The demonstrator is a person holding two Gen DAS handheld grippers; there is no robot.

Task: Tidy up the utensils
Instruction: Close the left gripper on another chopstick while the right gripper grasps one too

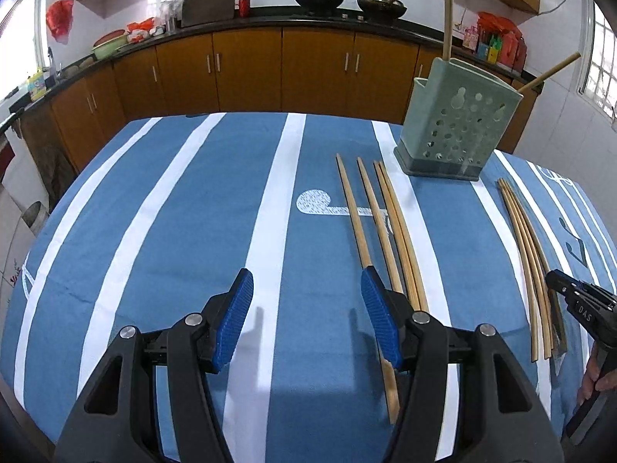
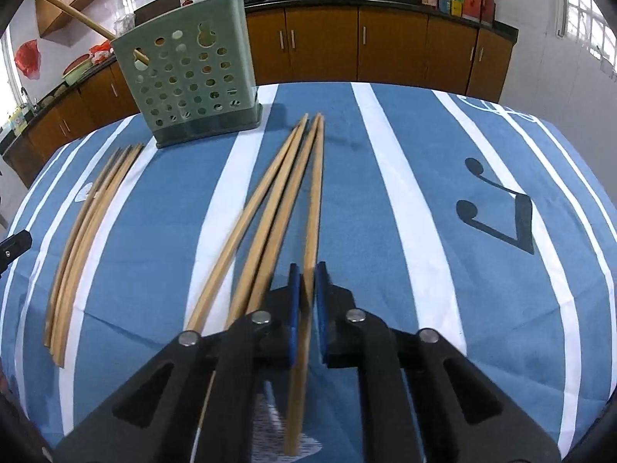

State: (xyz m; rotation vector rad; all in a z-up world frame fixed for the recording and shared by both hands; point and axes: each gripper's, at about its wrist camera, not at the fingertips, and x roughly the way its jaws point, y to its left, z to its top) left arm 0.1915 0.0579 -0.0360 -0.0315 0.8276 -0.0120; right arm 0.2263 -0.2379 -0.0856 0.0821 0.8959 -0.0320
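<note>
The right claw is closed narrow on one chopstick that lies on the table beside three others, the left claw stands wide, and the holder with two chopsticks stands behind.

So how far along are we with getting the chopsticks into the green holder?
Early on. Two chopsticks already stand in the green holder. The right gripper is closed around one chopstick from the right group. The left gripper is open and empty. Three more lie beside the gripped one, and the left group lies on the tablecloth.
</note>
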